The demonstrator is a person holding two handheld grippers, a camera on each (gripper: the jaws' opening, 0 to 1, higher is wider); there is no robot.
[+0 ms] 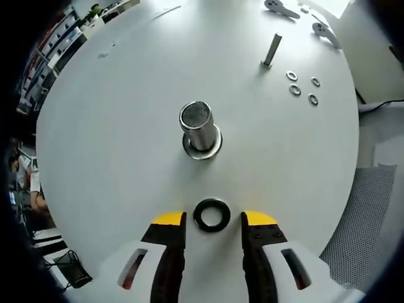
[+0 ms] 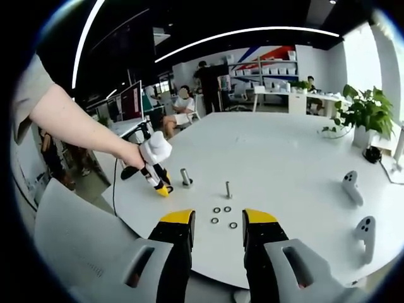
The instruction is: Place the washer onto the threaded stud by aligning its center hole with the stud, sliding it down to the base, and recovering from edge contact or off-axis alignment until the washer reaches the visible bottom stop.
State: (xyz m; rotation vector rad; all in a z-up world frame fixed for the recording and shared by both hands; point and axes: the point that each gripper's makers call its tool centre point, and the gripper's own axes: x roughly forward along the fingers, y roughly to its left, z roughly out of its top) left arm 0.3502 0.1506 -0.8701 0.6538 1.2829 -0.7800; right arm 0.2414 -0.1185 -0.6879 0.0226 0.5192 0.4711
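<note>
From your right gripper view the four small rings [image 2: 222, 216] on the table [image 2: 290, 164] are too tiny to read, and the left gripper [image 2: 163, 189] hides its black washer.

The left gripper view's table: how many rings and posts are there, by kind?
Black washer: 1
Small silver washers: 4
Thick stud on round base: 1
Thin stud: 1
Total: 7

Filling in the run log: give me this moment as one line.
left gripper: open, black washer between fingers on table | stud: bare, upright | right gripper: open, idle
</note>
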